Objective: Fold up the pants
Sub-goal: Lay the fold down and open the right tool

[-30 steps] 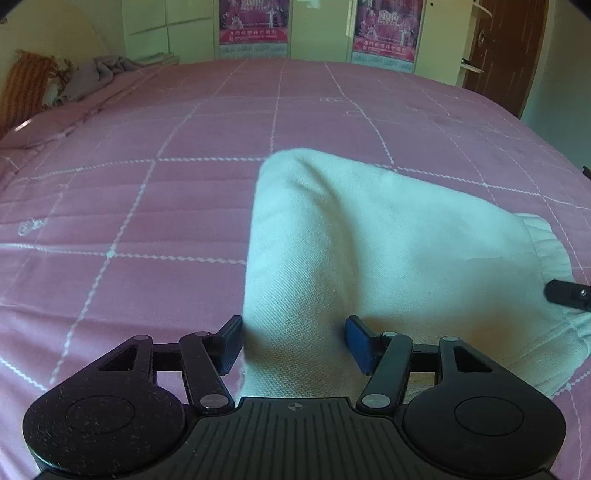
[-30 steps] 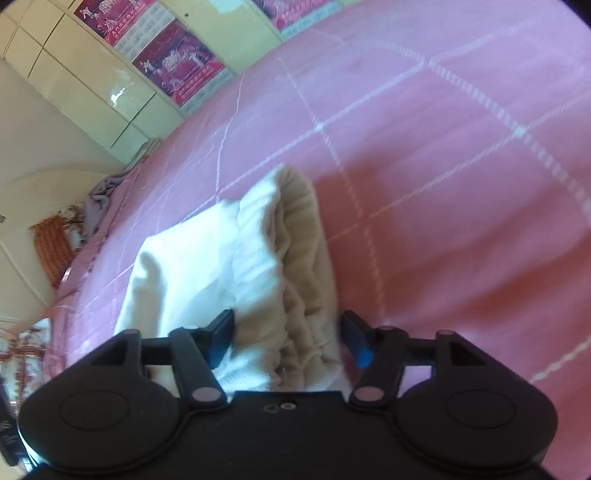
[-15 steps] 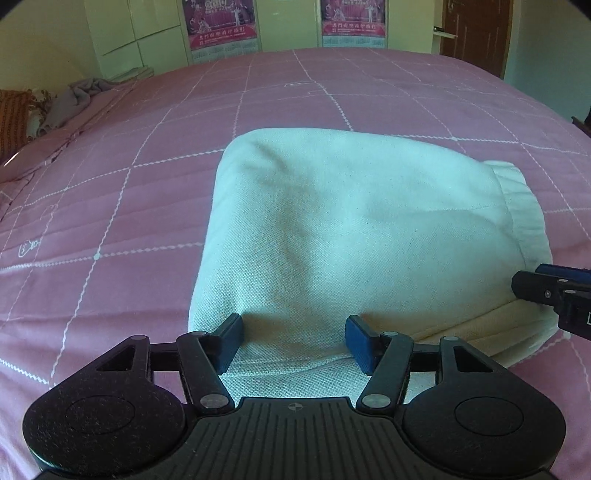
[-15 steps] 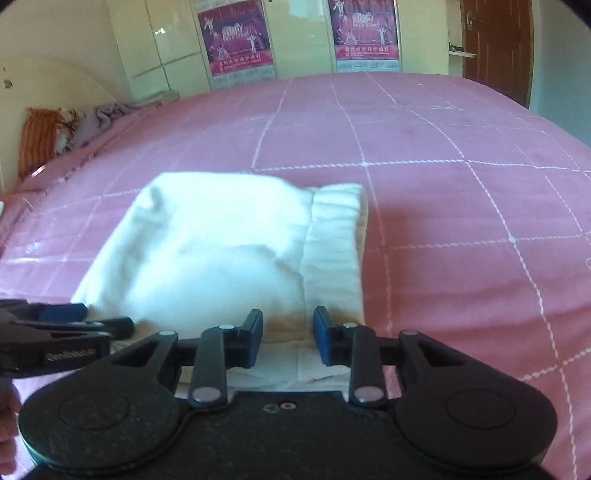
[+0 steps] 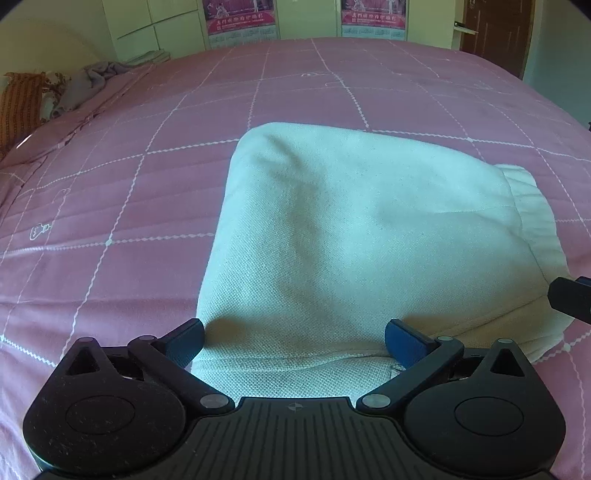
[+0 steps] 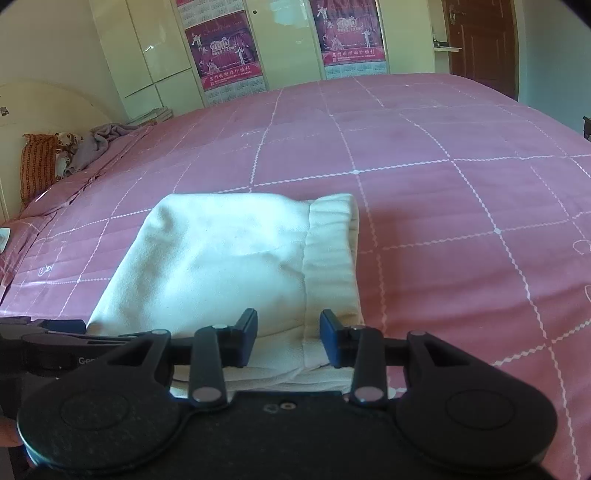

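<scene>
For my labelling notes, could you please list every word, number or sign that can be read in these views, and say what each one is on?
"2010": on the left poster on the wardrobe doors.
"Ge": start of a white word on the left gripper; the rest is hidden.
The right poster: large script, small calendar print, too blurred to read.
White outline drawings stitched in the pink bedspread: no words.

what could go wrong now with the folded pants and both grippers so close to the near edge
1. The left gripper is opening with the pants between its fingers; pulling back could drag the top layer.
2. The right gripper, also opening, straddles the waistband seam and might snag it.
</scene>
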Available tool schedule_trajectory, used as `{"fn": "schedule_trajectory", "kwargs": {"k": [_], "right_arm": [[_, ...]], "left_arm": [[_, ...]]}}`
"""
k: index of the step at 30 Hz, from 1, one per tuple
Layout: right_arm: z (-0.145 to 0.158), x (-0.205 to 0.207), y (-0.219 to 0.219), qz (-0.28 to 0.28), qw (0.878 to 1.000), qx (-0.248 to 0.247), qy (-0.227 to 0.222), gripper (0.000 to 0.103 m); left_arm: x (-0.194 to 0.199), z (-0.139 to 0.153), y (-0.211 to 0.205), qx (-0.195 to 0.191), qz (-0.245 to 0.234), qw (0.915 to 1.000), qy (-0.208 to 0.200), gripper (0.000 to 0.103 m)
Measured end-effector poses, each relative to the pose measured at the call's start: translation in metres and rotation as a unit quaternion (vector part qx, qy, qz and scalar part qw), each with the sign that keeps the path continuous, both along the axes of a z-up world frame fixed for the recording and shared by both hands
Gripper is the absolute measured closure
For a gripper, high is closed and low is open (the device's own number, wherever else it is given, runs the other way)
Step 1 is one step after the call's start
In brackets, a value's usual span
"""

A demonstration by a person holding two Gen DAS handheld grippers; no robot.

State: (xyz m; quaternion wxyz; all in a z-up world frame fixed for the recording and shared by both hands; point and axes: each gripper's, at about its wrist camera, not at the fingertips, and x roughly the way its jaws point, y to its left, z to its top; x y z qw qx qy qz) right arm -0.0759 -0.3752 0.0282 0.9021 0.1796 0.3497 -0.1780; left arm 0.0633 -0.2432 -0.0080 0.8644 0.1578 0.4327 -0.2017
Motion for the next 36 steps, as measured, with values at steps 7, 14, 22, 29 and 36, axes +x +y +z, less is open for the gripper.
{"fn": "schedule_trajectory", "kwargs": {"k": [7, 14, 22, 29, 36], "right_arm": [[0.007, -0.006, 0.004, 0.002, 1.0, 0.006, -0.01, 0.066], [0.008, -0.019, 0.013, 0.001, 1.0, 0.014, -0.01, 0.065], [0.021, -0.037, 0.025, 0.008, 1.0, 0.006, -0.012, 0.059], [0.038, -0.055, 0.042, 0.024, 0.999, -0.026, -0.011, 0.053], [0.059, -0.081, 0.058, 0.028, 0.998, -0.04, -0.035, 0.044]], "left_arm": [[-0.015, 0.022, 0.006, -0.009, -0.008, 0.9996, -0.025, 0.0], [-0.037, 0.043, 0.01, 0.01, -0.019, 0.9978, -0.063, 0.0], [-0.054, 0.069, 0.027, 0.012, -0.001, 0.9983, -0.058, 0.0], [-0.081, 0.09, 0.044, 0.008, -0.001, 0.9971, -0.076, 0.0], [-0.103, 0.107, 0.058, -0.003, 0.0, 0.9961, -0.088, 0.0]]}}
